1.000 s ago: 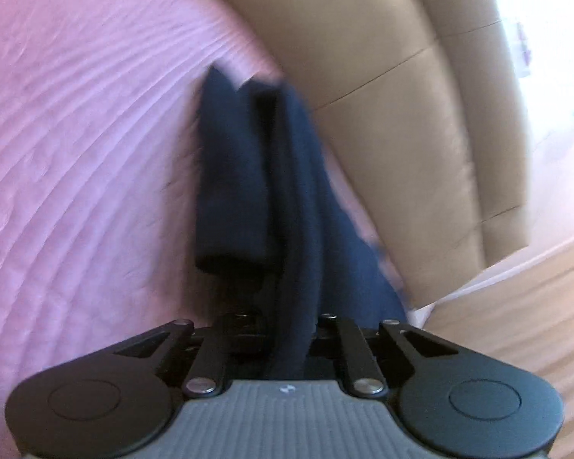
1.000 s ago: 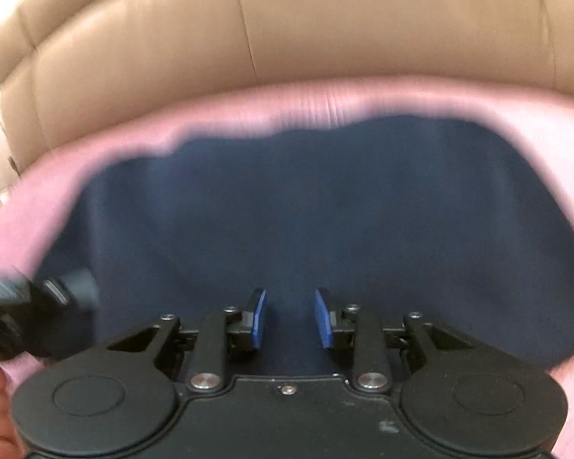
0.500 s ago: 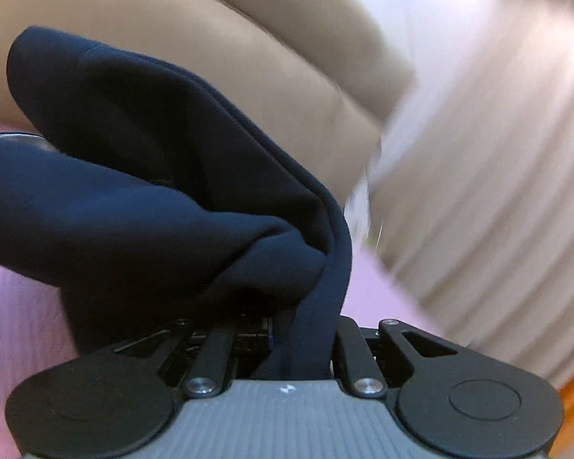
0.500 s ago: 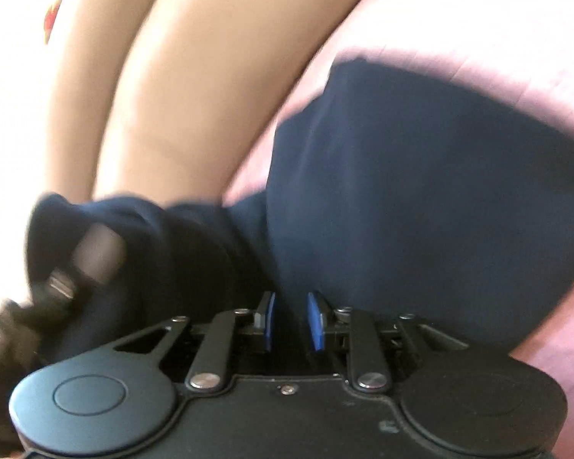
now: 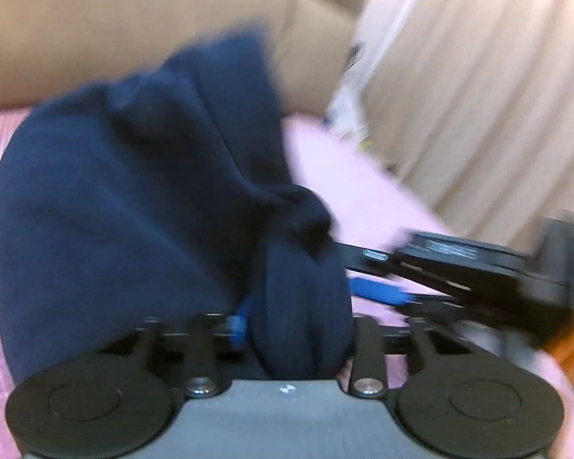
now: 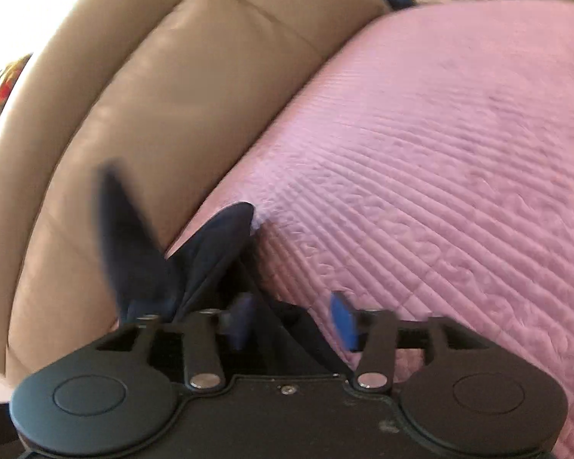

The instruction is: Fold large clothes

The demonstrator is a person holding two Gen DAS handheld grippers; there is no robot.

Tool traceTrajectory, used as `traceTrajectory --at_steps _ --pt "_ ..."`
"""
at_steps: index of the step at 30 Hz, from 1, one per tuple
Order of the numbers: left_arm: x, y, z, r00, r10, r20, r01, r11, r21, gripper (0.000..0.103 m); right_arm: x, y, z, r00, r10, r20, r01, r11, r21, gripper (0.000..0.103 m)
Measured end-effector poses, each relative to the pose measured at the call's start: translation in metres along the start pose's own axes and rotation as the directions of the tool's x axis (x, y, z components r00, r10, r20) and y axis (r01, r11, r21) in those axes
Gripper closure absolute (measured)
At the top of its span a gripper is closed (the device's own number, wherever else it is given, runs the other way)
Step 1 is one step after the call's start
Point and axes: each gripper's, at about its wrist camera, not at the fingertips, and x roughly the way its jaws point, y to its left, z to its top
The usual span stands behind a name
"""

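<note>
The navy garment (image 5: 126, 206) lies bunched on the pink quilt (image 6: 459, 153); your left gripper (image 5: 300, 329) is opening around a thick fold, your right gripper (image 6: 291, 317) opening beside a corner, likely releasing the fold.

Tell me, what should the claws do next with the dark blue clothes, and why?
Probably pull both claws back and let go. The left claw is opening, but a bunched fold of the navy garment sits between its fingers. The right claw is opening too, with navy cloth beside its left finger on the pink quilt.
</note>
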Motion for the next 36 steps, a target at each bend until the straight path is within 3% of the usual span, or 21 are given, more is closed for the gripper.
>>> traceTrajectory --at_steps 2,5,8,10,11,13,15,17,19,20,22,24,26,28,29,31,32,33,35,36 --pt "-0.035 -0.001 -0.019 0.995 -0.092 0.038 0.093 0.996 -0.018 0.041 -0.001 0.011 0.004 1.0 0.015 0.003 -0.015 0.998 -0.054 0.022" --pt "-0.074 0.021 -0.045 0.986 -0.143 0.082 0.154 0.977 -0.149 0.042 0.001 0.023 0.014 0.999 0.035 -0.014 -0.036 0.996 -0.084 0.02" --pt "-0.081 0.056 -0.057 0.984 -0.128 0.126 0.159 0.948 -0.277 0.044 0.015 0.029 0.027 0.994 0.102 -0.044 -0.105 0.992 -0.071 0.015" --pt "-0.086 0.07 -0.068 0.985 -0.123 0.123 0.156 0.937 -0.313 0.051 0.036 0.037 0.043 0.99 0.111 -0.085 -0.119 0.988 -0.099 0.007" --pt "-0.089 0.075 -0.072 0.982 -0.131 0.132 0.168 0.932 -0.322 0.051 0.049 0.044 0.05 0.989 0.096 -0.109 -0.111 0.984 -0.139 0.001" --pt "-0.095 0.079 -0.073 0.981 -0.117 0.152 0.16 0.936 -0.315 0.051 0.073 0.057 0.059 0.99 0.023 -0.138 -0.057 0.966 -0.252 0.001" --pt "-0.104 0.078 -0.077 0.977 -0.099 0.188 0.15 0.948 -0.281 0.051 0.106 0.064 0.065 0.978 -0.086 -0.191 0.019 0.944 -0.328 0.001" --pt "-0.112 0.073 -0.068 0.964 -0.084 0.253 0.145 0.962 -0.233 0.05 0.13 0.054 0.072 0.952 -0.051 -0.302 -0.034 0.963 -0.269 0.001" --pt "-0.105 0.068 -0.052 0.962 -0.058 0.267 0.115 0.973 -0.203 0.05 0.144 0.046 0.078 0.931 0.061 -0.36 -0.126 0.979 -0.158 0.021" --pt "-0.097 0.07 -0.048 0.97 -0.05 0.236 0.098 0.976 -0.196 0.051 0.145 0.048 0.081 0.929 0.11 -0.354 -0.167 0.977 -0.135 0.045" --pt "-0.087 0.071 -0.051 0.982 -0.037 0.187 0.074 0.978 -0.195 0.061 0.146 0.071 0.083 0.931 0.084 -0.356 -0.168 0.963 -0.212 0.058" --pt "-0.082 0.075 -0.052 0.981 -0.031 0.192 0.072 0.975 -0.212 0.08 0.138 0.106 0.082 0.954 0.052 -0.296 -0.165 0.913 -0.373 0.075" --pt "-0.081 0.079 -0.056 0.983 -0.045 0.177 0.088 0.967 -0.238 0.093 0.131 0.126 0.083 0.969 0.046 -0.242 -0.155 0.877 -0.455 0.077" --pt "-0.08 0.079 -0.058 0.983 -0.057 0.172 0.098 0.966 -0.239 0.094 0.138 0.127 0.084 0.979 0.023 -0.204 -0.118 0.875 -0.47 0.077" --pt "-0.078 0.076 -0.058 0.985 -0.056 0.166 0.093 0.97 -0.224 0.094 0.149 0.123 0.081 0.982 -0.035 -0.186 -0.063 0.863 -0.501 0.077" --pt "-0.071 0.069 -0.062 0.989 -0.055 0.139 0.082 0.977 -0.199 0.095 0.176 0.105 0.07 0.962 -0.169 -0.215 0.031 0.849 -0.527 0.075" --pt "-0.067 0.065 -0.064 0.992 -0.047 0.12 0.068 0.981 -0.181 0.097 0.184 0.097 0.065 0.952 -0.197 -0.234 0.048 0.851 -0.522 0.072" --pt "-0.063 0.063 -0.064 0.994 -0.033 0.105 0.05 0.985 -0.167 0.1 0.179 0.095 0.065 0.957 -0.198 -0.214 0.056 0.844 -0.534 0.059" --pt "-0.059 0.065 -0.068 0.995 -0.032 0.097 0.049 0.983 -0.179 0.1 0.158 0.1 0.072 0.966 -0.21 -0.153 0.09 0.824 -0.559 0.049" --pt "-0.058 0.069 -0.068 0.994 -0.047 0.099 0.066 0.978 -0.199 0.1 0.142 0.103 0.074 0.972 -0.203 -0.119 0.102 0.819 -0.565 0.05"
